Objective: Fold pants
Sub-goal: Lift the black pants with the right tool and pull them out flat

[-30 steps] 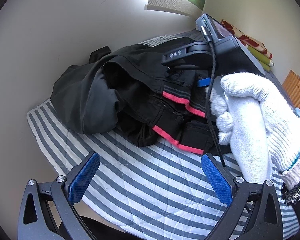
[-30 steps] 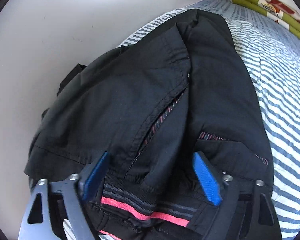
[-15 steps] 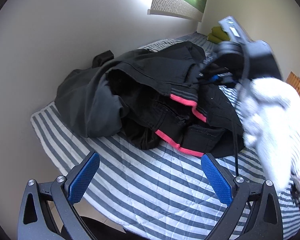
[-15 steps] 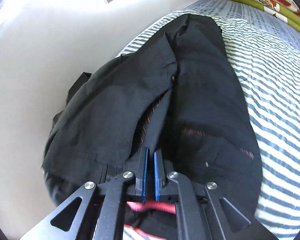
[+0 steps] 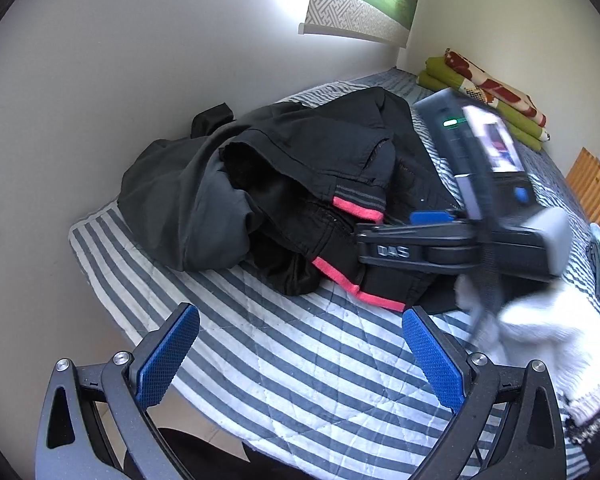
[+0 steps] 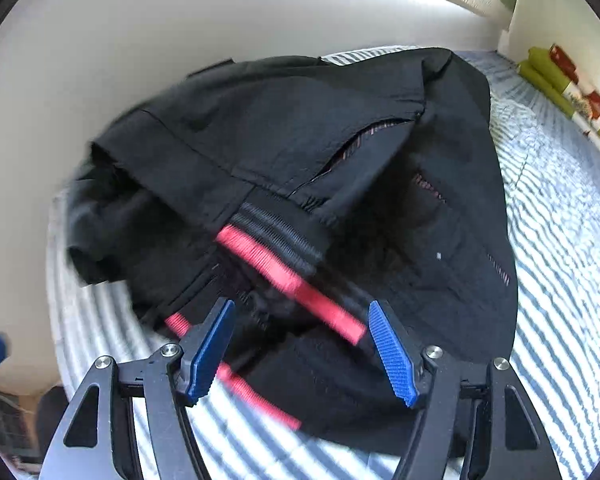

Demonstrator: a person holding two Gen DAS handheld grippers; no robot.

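Against the wall-side edge of the striped mattress (image 5: 284, 364), near its front corner, we find the black pants (image 5: 300, 168) heaped in a loose mound, legs bunched under and the waistband (image 6: 288, 276) with its pink stripe twisted across the front. We judge them light, limp cloth that will sag and drag rather than keep any shape, so a pinch on a single layer would only pull out a fold. The elastic waistband looks the firmest part and the best place to take hold: one grip toward each end of it, so the pants can hang out straight when lifted.

Our right gripper (image 6: 300, 354) has just been opening; its blue pads stand apart above the waistband, with cloth below the gap but not pressed by them. Our left gripper (image 5: 300, 360) hangs with its jaws wide over bare mattress, just short of the heap, holding nothing.
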